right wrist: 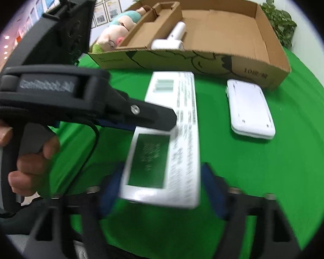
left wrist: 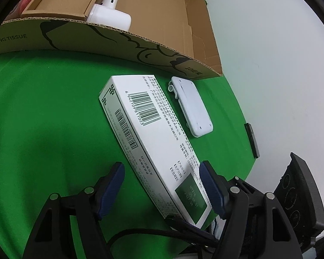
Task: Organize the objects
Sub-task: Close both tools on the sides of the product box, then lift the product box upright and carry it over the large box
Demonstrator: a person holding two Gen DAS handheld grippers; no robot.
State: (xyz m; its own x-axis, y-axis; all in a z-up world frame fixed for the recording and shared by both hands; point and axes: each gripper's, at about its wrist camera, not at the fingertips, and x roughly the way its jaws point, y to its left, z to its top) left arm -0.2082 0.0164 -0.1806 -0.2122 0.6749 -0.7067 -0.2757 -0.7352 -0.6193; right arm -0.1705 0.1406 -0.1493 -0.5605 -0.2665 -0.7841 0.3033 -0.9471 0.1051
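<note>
A long white printed box (left wrist: 149,138) with a barcode and a green label lies on the green cloth; it also shows in the right wrist view (right wrist: 172,133). My left gripper (left wrist: 162,185) is open, its blue pads either side of the box's near end. My right gripper (right wrist: 159,183) is open around the same near end, blurred. A flat white device (left wrist: 192,108) lies to the right of the box, also seen in the right wrist view (right wrist: 250,110). Behind stands an open cardboard box (left wrist: 123,43), (right wrist: 205,62) holding a white appliance (left wrist: 108,10), (right wrist: 172,38).
A brown cardboard insert (right wrist: 157,21) sits in the box's left part. A plush toy (right wrist: 116,32) lies behind its left end. A dark slim object (left wrist: 251,140) lies at the cloth's right edge. A plant (right wrist: 278,23) stands at the back right.
</note>
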